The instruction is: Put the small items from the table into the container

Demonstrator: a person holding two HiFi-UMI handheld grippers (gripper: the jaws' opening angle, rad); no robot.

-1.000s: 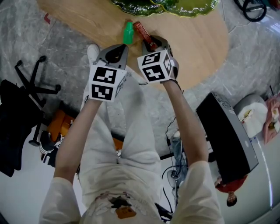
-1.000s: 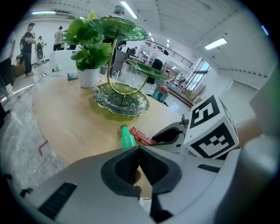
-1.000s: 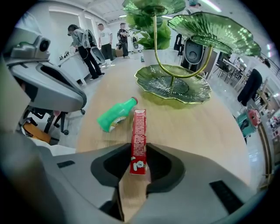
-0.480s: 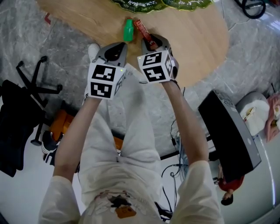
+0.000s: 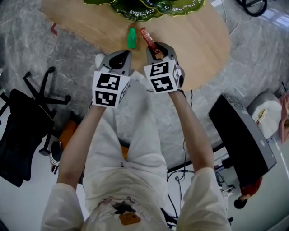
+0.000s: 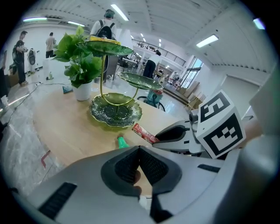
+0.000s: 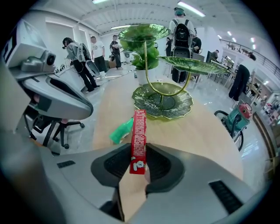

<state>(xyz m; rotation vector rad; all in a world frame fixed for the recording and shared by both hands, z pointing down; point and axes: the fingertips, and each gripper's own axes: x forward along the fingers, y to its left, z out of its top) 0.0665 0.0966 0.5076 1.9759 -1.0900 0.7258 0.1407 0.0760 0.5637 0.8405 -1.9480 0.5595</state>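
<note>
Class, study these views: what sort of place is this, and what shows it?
Probably a big open-plan office or lab hall: strip lights on a high ceiling, a swivel chair beside the wooden table, people standing about.

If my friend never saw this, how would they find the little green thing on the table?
Find the round wooden table with the tiered stand of green leaf-shaped dishes. On the bare wood just in front of the bottom dish sits the small green bottle. It is bright green and nothing holds it, while the long red packet beside it is pinched in the right gripper.
</note>
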